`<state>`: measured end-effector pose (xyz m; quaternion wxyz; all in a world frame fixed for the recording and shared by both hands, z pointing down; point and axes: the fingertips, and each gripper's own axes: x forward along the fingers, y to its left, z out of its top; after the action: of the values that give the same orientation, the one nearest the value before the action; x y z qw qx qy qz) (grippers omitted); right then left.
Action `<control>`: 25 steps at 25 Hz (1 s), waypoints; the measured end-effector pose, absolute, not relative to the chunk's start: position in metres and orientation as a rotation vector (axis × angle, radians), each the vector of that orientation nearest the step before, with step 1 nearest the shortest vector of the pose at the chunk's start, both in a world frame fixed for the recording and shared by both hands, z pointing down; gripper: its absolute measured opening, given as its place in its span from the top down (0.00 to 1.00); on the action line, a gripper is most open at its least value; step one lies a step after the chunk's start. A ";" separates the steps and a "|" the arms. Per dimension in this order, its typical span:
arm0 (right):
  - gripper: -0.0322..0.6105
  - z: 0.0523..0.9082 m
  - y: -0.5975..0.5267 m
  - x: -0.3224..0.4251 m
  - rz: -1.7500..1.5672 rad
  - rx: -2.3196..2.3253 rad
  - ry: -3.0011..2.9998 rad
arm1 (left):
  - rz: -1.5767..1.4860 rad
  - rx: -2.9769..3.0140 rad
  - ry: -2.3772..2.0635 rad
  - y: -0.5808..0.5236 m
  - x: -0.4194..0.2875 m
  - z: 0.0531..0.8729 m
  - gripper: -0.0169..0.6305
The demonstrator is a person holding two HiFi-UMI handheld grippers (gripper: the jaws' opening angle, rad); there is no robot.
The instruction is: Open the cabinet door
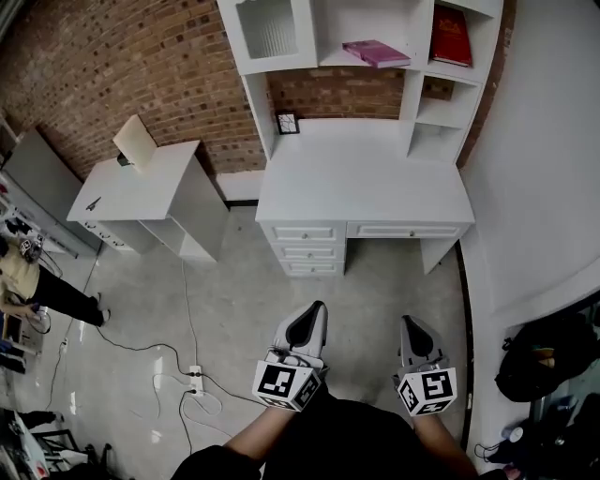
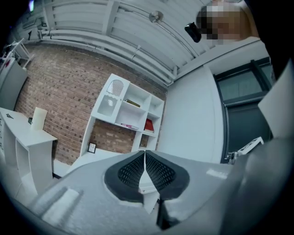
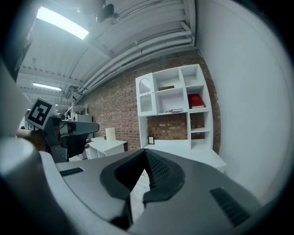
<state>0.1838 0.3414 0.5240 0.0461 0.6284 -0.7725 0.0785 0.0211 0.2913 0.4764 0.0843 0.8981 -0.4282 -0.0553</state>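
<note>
The white desk (image 1: 366, 187) with its shelf unit stands ahead against the brick wall. The cabinet door (image 1: 267, 28), white with a ribbed glass pane, is closed at the unit's upper left; it also shows as the cabinet door (image 2: 112, 94) and the cabinet door (image 3: 145, 96). My left gripper (image 1: 317, 309) and right gripper (image 1: 410, 323) hover side by side over the floor, well short of the desk. The left gripper (image 2: 145, 158) is shut with nothing between its pads. The right gripper (image 3: 144, 158) is shut and empty too.
A pink book (image 1: 375, 52) and a red book (image 1: 451, 37) sit on the shelves, a small picture frame (image 1: 288, 123) on the desktop. A second white desk (image 1: 141, 192) stands at left. Cables and a power strip (image 1: 195, 380) lie on the floor. A black bag (image 1: 548, 356) sits at right.
</note>
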 end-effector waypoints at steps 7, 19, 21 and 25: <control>0.95 0.506 0.249 0.160 0.206 1.923 -2.331 | -0.167 2.691 -1.340 0.207 -0.021 0.463 0.94; 0.77 0.483 0.127 0.136 0.173 2.004 -2.303 | -0.187 2.629 -1.406 0.092 -0.105 0.455 0.68; 0.68 0.485 0.113 0.139 0.169 2.042 -2.252 | -0.175 2.612 -1.437 0.076 -0.121 0.459 0.57; 0.53 0.491 0.093 0.145 0.192 2.151 -2.147 | -0.155 2.590 -1.483 0.050 -0.153 0.468 0.49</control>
<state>0.1448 0.0930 0.4907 0.0482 0.7056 -0.7042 0.0631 -0.1526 0.0499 0.4676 0.0766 0.8641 -0.4948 -0.0516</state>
